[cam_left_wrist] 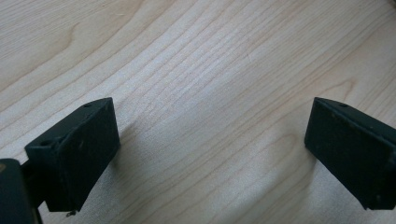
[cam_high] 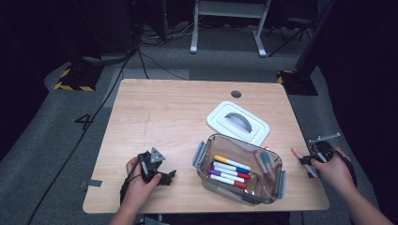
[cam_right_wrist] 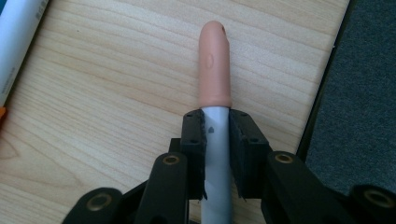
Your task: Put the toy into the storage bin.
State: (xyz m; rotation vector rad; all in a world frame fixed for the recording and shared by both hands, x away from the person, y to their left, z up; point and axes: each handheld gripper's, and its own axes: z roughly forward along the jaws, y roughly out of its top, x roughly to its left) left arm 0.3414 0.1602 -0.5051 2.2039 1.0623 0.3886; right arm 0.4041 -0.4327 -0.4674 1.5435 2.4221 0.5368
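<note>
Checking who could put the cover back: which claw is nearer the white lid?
Right. The right claw sits right of the white lid, near the table edge; the left claw is farther, across the marker container.

Between my right-hand fingers (cam_right_wrist: pixel 215 140) I hold a slim marker with a white barrel and a peach-pink cap (cam_right_wrist: pixel 215 70), clamped on the barrel just behind the cap. It lies nearly level, cap pointing away from me, low over the pale wooden tabletop (cam_right_wrist: pixel 107 93) near its right edge.
</note>
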